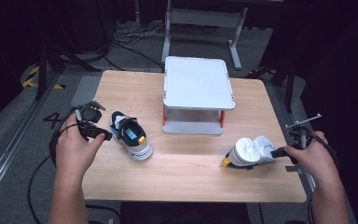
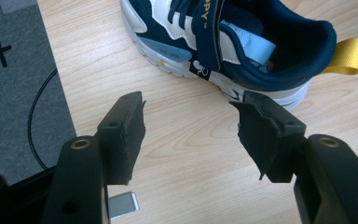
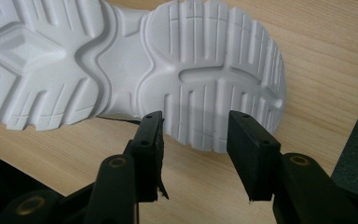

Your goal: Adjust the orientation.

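Nearest the person, two hands come in over the front edge of the worktop (image 1: 186,177), each holding a tool; the left tool (image 1: 103,136) sits by the worktop's left edge, the right tool (image 1: 279,152) by its right edge.

The left tool (image 2: 189,121) has its jaws spread wide over bare wood, gripping nothing; its own view shows the upright shoe (image 2: 242,42) just past the jaw tips, navy and white with a yellow heel loop (image 2: 349,56) and a pale blue tag inside the opening; the high view gives the same shoe (image 1: 130,135) as a small shape near the left edge, heel toward the worktop's middle.

The right tool (image 3: 196,128) has its jaws open to a middling gap, set at the rim of the white sole (image 3: 135,60) of the second shoe, pads not pressed on it; the deep tread grooves are plain here; the high view shows that second shoe (image 1: 249,151) tipped on its side near the front right corner, sole facing the right hand, a yellow bit at its far end.

Toward the back edge, at the middle, stands a white two-tier rack (image 1: 198,88); its top tray and the lower shelf (image 1: 193,127) beneath hold nothing that I can see.
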Tool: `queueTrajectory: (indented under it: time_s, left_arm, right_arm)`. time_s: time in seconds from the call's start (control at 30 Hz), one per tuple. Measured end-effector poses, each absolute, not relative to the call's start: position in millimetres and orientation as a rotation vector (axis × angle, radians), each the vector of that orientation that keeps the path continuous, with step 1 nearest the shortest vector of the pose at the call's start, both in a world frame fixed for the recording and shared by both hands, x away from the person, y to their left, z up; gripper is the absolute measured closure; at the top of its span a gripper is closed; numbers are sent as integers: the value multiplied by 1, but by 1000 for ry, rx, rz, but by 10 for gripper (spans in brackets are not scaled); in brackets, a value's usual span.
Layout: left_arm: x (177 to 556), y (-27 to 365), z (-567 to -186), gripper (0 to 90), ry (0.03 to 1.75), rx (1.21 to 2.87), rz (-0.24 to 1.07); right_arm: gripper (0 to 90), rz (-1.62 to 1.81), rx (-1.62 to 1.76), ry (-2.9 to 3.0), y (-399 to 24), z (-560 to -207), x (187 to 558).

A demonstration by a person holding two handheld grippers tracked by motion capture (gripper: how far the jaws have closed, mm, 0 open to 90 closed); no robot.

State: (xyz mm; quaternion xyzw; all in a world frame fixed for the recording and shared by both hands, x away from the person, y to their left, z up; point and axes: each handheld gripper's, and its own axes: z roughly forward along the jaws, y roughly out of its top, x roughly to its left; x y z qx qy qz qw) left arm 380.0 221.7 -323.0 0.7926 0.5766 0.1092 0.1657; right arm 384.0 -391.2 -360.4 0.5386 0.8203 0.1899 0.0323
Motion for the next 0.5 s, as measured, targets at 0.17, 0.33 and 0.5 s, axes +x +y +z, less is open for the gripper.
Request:
queueTrajectory:
  time_s: [0.17, 0.33, 0.5]
  left_arm:
    - [382, 221, -322, 413, 1646, 2248, 310]
    - [384, 219, -321, 413, 1649, 2262, 298]
    - [385, 219, -321, 421, 1678, 2239, 269]
  right_arm:
    - [567, 584, 1655, 2520, -392, -360, 381]
    - [566, 585, 1664, 2514, -395, -359, 378]
    - [564, 585, 1667, 2508, -396, -359, 376]
